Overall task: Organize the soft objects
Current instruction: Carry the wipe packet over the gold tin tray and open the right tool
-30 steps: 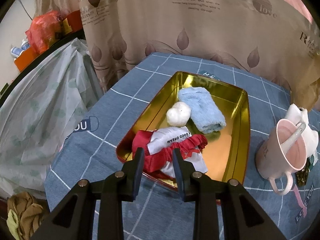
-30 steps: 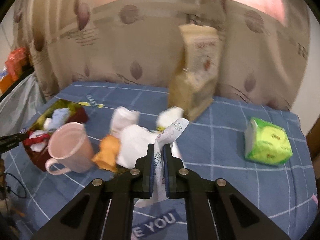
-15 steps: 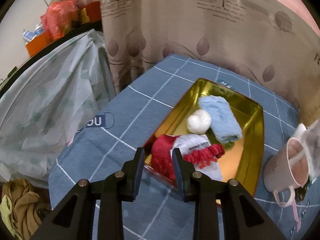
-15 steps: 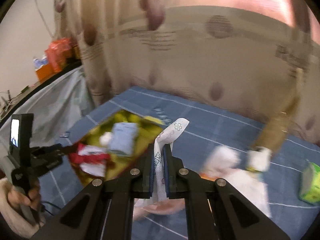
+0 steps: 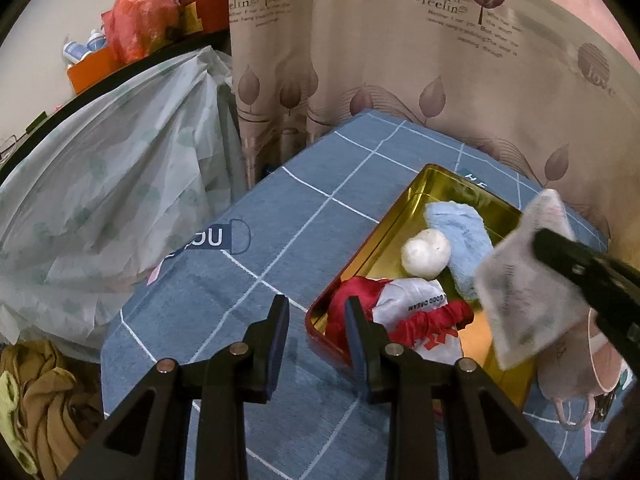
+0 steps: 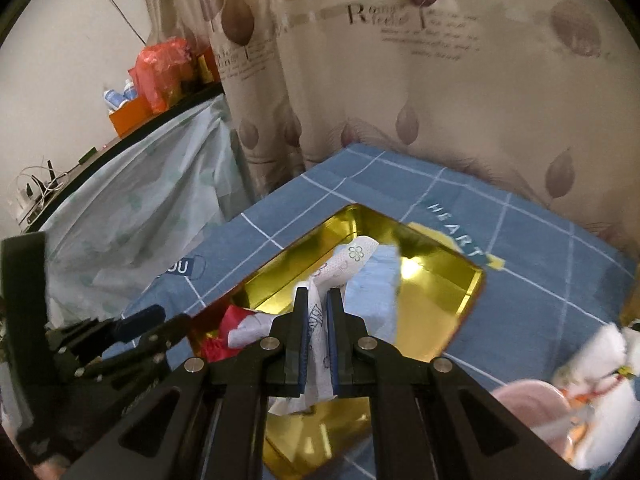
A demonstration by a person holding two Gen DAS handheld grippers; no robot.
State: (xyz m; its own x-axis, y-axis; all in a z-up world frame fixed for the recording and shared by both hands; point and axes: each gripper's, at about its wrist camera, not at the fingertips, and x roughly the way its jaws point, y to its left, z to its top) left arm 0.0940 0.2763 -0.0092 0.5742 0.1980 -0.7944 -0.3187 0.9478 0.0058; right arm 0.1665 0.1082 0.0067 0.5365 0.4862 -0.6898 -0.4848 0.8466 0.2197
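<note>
Pink mug point(image 5: 576, 364) beside gold tray point(image 5: 404, 224)

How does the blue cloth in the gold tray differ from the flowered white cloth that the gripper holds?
The blue cloth is plain and fluffy; the flowered white cloth is thin and printed. The blue cloth lies loose on the bottom of the gold tray, while the flowered cloth hangs over the tray, pinched in the right gripper with its jaws shut on it. Both are soft fabric pieces.
</note>
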